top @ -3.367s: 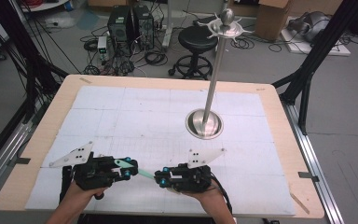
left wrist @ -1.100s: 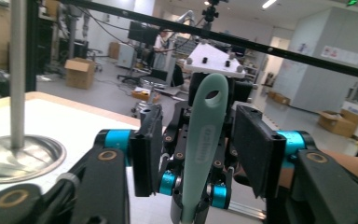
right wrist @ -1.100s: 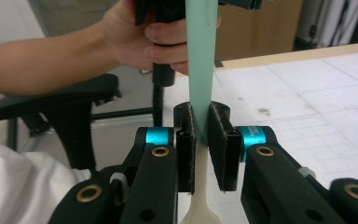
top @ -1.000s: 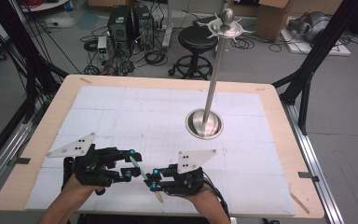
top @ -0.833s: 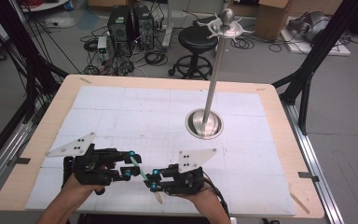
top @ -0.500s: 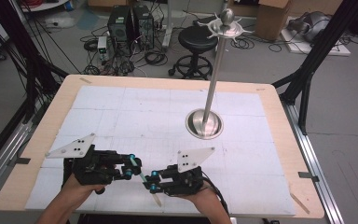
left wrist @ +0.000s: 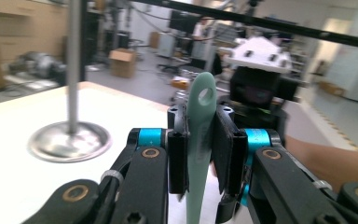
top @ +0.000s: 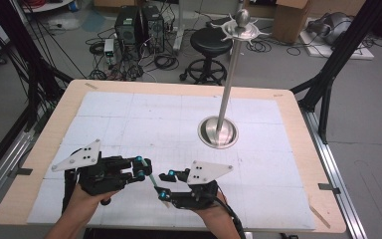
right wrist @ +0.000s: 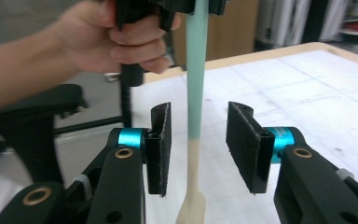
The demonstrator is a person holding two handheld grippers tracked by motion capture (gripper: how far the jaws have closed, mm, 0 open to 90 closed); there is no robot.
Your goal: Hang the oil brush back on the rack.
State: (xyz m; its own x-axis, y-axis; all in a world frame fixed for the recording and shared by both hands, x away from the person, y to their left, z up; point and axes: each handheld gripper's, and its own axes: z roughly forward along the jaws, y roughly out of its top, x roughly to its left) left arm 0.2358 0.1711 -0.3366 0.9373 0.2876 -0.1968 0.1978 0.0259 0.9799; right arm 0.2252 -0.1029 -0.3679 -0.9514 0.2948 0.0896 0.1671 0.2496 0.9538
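- Both grippers have drawn closer since the earlier frames, the right gripper (top: 165, 185) swinging in toward the left.
- Left gripper (left wrist: 200, 154) fingers clamp the slim pale-green plastic spatula with a cream tip (right wrist: 196, 93).
- Right fingers (right wrist: 160, 147) stand apart, the spatula's shaft between them, untouched.
- Likely a handover: next, close the right fingers squarely on the shaft before the left releases.
- Polished metal stand (top: 219, 130) stands well beyond on the table (top: 179, 89).
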